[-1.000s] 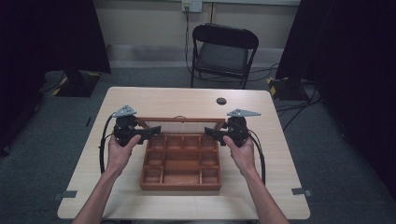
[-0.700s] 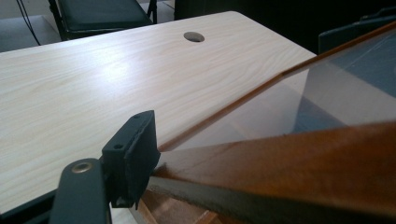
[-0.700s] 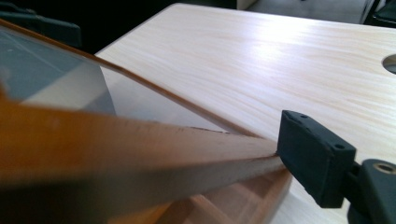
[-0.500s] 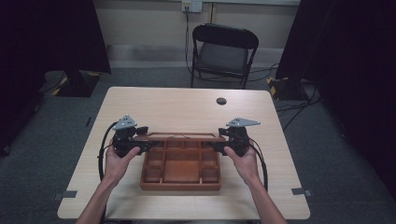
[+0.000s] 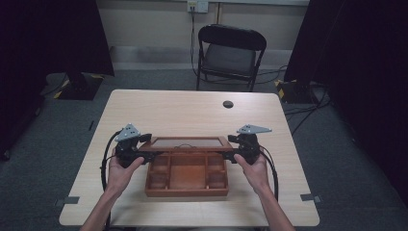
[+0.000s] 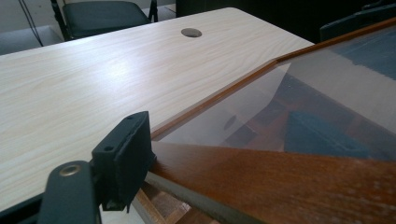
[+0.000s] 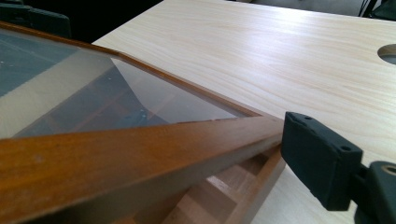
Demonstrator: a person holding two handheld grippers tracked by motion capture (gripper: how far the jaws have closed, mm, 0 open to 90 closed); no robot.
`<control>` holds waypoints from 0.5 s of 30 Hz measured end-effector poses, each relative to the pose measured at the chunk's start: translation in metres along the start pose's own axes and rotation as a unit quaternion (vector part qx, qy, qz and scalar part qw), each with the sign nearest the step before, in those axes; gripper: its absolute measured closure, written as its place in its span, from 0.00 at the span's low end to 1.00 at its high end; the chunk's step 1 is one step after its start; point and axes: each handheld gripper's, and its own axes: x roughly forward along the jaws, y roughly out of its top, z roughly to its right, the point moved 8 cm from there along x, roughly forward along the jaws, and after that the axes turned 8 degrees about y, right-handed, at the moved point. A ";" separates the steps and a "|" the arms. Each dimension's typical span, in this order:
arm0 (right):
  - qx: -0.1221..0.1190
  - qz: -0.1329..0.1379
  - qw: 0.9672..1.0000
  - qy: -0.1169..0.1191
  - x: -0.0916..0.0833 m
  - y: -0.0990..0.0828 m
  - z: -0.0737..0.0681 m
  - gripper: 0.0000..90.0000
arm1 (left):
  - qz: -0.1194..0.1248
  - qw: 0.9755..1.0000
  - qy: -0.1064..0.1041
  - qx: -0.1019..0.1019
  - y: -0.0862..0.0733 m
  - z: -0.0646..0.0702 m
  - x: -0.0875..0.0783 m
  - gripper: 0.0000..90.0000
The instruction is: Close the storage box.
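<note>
Above the wooden box (image 5: pixel 186 175), each tool (image 5: pixel 144 155) (image 5: pixel 230 155) pinches the glass lid (image 5: pixel 187 143) by an end.

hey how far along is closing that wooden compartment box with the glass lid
Done: both grippers, left and right, have the glass lid by its side edges. In hand: the lid is tilted partway down over the wooden box, its front compartments uncovered. Left: lower it flat onto the box, then let go.
</note>
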 end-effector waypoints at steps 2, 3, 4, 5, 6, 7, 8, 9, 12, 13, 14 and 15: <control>0.000 0.000 1.000 -0.001 -0.002 -0.001 0.000 0.26 | 0.000 1.000 0.001 -0.004 -0.001 -0.002 -0.002 0.21; -0.001 0.000 1.000 -0.002 -0.003 -0.001 0.000 0.26 | -0.002 1.000 0.003 -0.004 -0.002 -0.003 -0.003 0.21; -0.001 0.000 1.000 -0.003 -0.003 -0.001 0.000 0.26 | -0.001 1.000 0.002 -0.010 -0.004 -0.004 -0.006 0.21; -0.002 0.000 1.000 -0.004 -0.005 -0.002 0.000 0.26 | -0.001 1.000 0.000 -0.013 -0.004 -0.004 -0.007 0.21; -0.002 0.000 1.000 -0.004 -0.006 -0.002 -0.001 0.26 | -0.001 1.000 -0.001 -0.017 -0.005 -0.005 -0.009 0.21; -0.001 0.002 1.000 -0.002 -0.007 -0.003 -0.001 0.26 | 0.001 1.000 -0.006 -0.017 -0.005 -0.005 -0.010 0.21; -0.001 0.002 1.000 -0.001 -0.007 -0.003 -0.001 0.26 | 0.001 1.000 -0.012 -0.020 -0.006 -0.004 -0.011 0.22; -0.004 0.000 1.000 -0.002 -0.008 -0.004 -0.002 0.26 | 0.000 1.000 -0.010 -0.018 -0.007 -0.004 -0.012 0.22; -0.006 -0.001 1.000 -0.002 -0.009 -0.007 -0.003 0.26 | -0.004 1.000 -0.013 -0.019 -0.010 -0.003 -0.013 0.22; -0.004 0.000 1.000 -0.002 -0.009 -0.009 -0.003 0.26 | -0.004 1.000 -0.014 -0.018 -0.011 -0.004 -0.013 0.22; -0.004 0.000 1.000 -0.001 -0.010 -0.010 -0.003 0.26 | -0.005 1.000 -0.015 -0.020 -0.013 -0.004 -0.014 0.22; -0.005 0.000 1.000 0.000 -0.012 -0.011 -0.003 0.26 | -0.005 1.000 -0.015 -0.017 -0.014 -0.005 -0.015 0.22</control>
